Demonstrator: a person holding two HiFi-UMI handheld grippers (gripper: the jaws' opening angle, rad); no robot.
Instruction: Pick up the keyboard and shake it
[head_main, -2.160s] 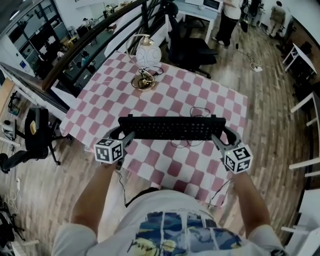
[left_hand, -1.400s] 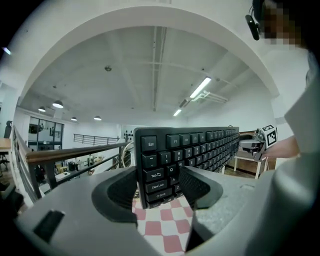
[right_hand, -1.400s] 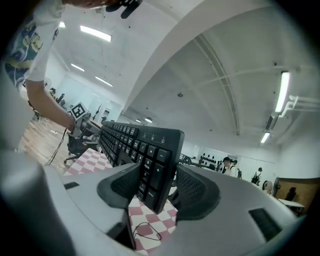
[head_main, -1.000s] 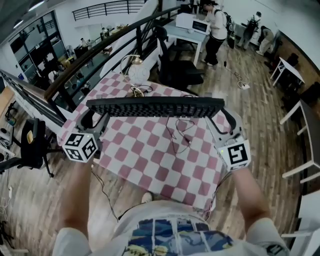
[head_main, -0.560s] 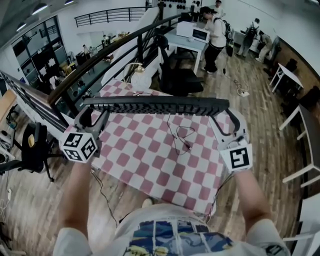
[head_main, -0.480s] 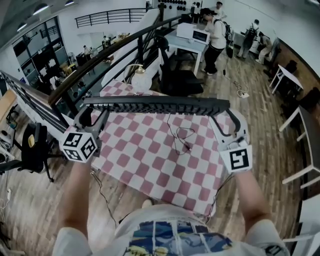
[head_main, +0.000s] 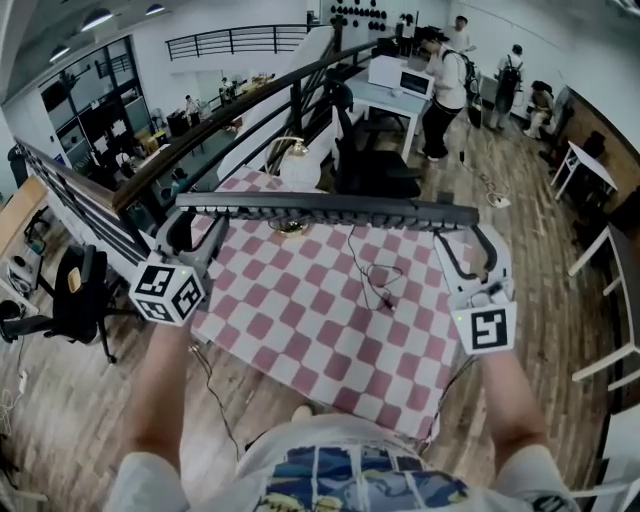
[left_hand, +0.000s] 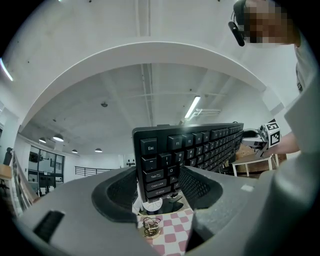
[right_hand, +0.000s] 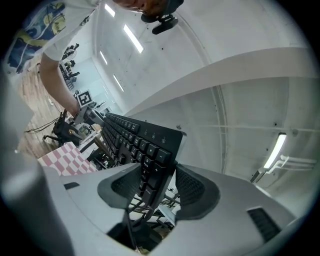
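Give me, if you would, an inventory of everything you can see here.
keyboard: one, black, lifted above the table, an end in each tool
table: one, pink-and-white checked cloth, below the keyboard
lamp: one, white globe, far table edge, partly behind the keyboard
cable: one, black, looped on the cloth
office chair: one, black, beyond the table
left tool: one, grey, shut on the keyboard's left end
right tool: one, grey, shut on its right end
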